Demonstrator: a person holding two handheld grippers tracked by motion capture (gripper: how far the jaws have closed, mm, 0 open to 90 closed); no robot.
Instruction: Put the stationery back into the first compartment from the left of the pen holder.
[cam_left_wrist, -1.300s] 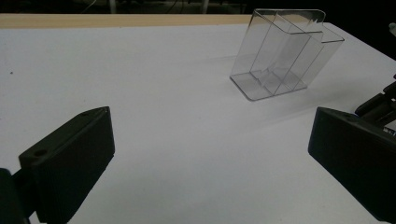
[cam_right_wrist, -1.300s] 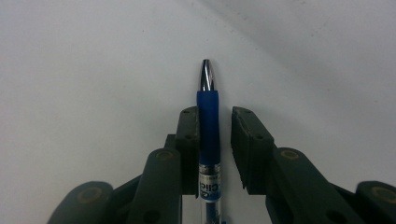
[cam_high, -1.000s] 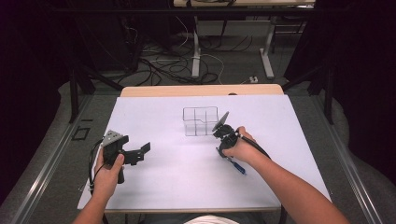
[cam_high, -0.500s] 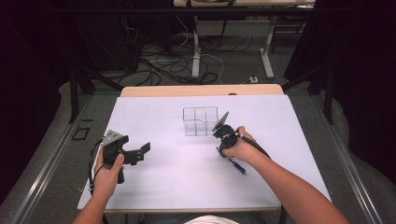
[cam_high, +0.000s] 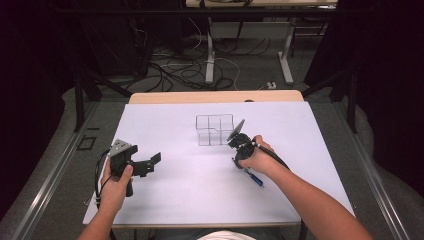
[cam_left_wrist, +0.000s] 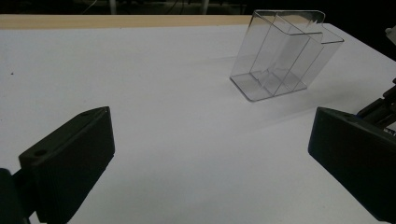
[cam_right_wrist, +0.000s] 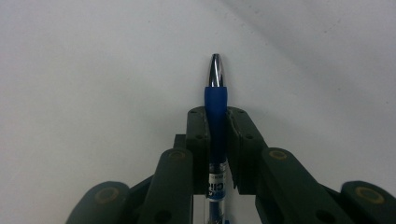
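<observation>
You hold a tool in each hand over the white bench, and the right one grips a pen.

The bench carries a clear plastic organizer with several compartments, standing near the far middle. Your left tool is at the left side, well apart from the organizer, with its jaws wide open and holding nothing. Your right tool is just beside the organizer, and its jaws are closed on a blue pen, whose silver tip points forward past the jaws.
</observation>
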